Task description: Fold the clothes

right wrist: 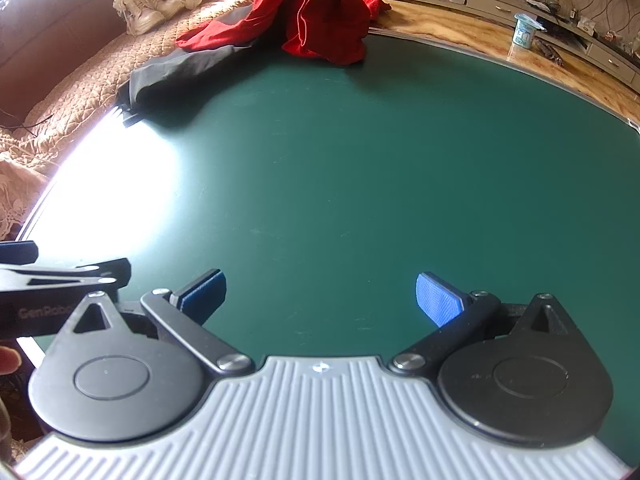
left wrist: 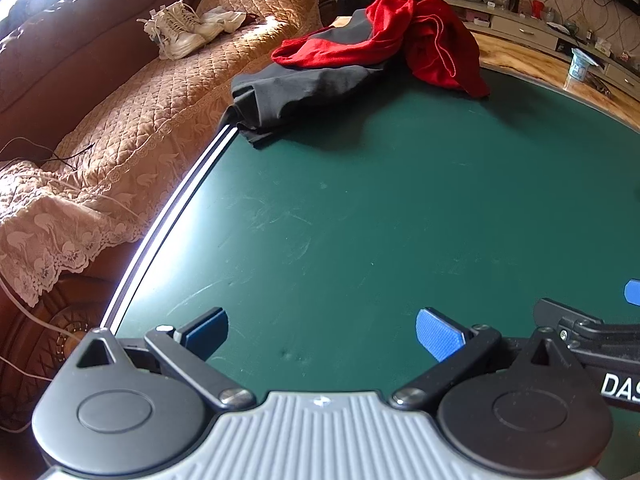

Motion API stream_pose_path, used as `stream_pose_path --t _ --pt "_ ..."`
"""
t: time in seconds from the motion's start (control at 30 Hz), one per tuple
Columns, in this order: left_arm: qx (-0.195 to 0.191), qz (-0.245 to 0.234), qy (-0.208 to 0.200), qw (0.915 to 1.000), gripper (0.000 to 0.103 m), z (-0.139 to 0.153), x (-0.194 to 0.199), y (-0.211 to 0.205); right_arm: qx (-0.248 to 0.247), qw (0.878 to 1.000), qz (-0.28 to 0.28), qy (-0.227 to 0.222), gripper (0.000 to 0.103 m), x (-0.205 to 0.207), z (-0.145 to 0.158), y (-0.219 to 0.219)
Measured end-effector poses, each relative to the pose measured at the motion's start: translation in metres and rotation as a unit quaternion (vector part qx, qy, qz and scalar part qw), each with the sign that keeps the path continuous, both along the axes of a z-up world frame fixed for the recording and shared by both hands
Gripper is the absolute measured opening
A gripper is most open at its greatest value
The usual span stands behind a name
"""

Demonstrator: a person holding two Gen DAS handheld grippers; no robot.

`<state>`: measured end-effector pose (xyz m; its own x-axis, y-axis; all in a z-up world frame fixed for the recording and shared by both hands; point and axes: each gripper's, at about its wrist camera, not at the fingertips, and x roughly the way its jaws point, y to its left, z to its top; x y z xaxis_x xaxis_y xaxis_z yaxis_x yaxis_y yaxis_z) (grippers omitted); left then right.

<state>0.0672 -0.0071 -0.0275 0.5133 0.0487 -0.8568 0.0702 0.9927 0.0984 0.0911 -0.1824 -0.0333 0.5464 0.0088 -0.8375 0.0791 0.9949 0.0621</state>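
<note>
A crumpled red garment (left wrist: 420,40) (right wrist: 316,16) lies heaped on a dark grey garment (left wrist: 296,88) (right wrist: 188,68) at the far left corner of the green table (left wrist: 380,208) (right wrist: 360,160). The grey one hangs a little over the table's left edge. My left gripper (left wrist: 322,332) is open near the front of the table, nothing between its blue pads (left wrist: 438,332). My right gripper (right wrist: 320,300) is open too, empty, just to the right of the left one. Both are far from the clothes.
A brown sofa with a quilted beige cover (left wrist: 152,120) runs along the table's left side, with white shoes (left wrist: 180,28) on it. A white cup (left wrist: 580,64) (right wrist: 524,32) stands on the wooden ledge at the back right. A cluttered cabinet (left wrist: 520,28) lines the far wall.
</note>
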Motion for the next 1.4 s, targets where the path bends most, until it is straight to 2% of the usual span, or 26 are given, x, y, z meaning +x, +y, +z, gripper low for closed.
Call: stream_pose_path --t 0.37,0.57,0.87,0.93,1.07,1.17,1.27,1.33,1.4 --pt "0.013 -0.016 -0.018 0.9996 0.103 -0.006 0.039 -0.009 -0.001 1.0 0.001 -0.007 0.103 0.011 0.003 -0.005" --pt "0.014 -0.016 -0.041 0.999 0.103 -0.009 0.082 -0.009 0.001 1.0 -0.009 -0.013 0.103 0.019 0.002 -0.009" --pt "0.007 -0.003 -0.039 0.9992 0.102 -0.025 0.155 0.001 0.018 1.0 -0.014 -0.008 0.103 0.033 -0.007 -0.01" --pt "0.01 0.005 -0.039 0.9992 0.096 -0.028 0.17 0.004 0.025 1.0 -0.013 -0.005 0.103 0.036 -0.009 -0.009" --pt "0.023 0.015 -0.032 0.9991 0.092 -0.034 0.2 0.007 0.032 0.999 -0.007 -0.004 0.103 0.04 -0.012 -0.006" --pt "0.01 0.019 -0.028 0.9994 0.086 -0.037 0.217 0.013 0.036 0.999 -0.008 -0.005 0.103 0.041 -0.013 -0.005" --pt "0.005 0.017 -0.03 0.9994 0.074 -0.034 0.226 0.016 0.046 0.999 -0.011 -0.002 0.103 0.043 -0.015 -0.008" --pt "-0.001 0.01 -0.029 0.9995 0.054 -0.032 0.229 0.017 0.054 0.998 -0.013 0.0 0.103 0.044 -0.016 -0.009" --pt "-0.011 0.005 -0.025 0.9996 0.041 -0.03 0.231 0.019 0.061 0.998 -0.015 0.004 0.103 0.045 -0.017 -0.011"
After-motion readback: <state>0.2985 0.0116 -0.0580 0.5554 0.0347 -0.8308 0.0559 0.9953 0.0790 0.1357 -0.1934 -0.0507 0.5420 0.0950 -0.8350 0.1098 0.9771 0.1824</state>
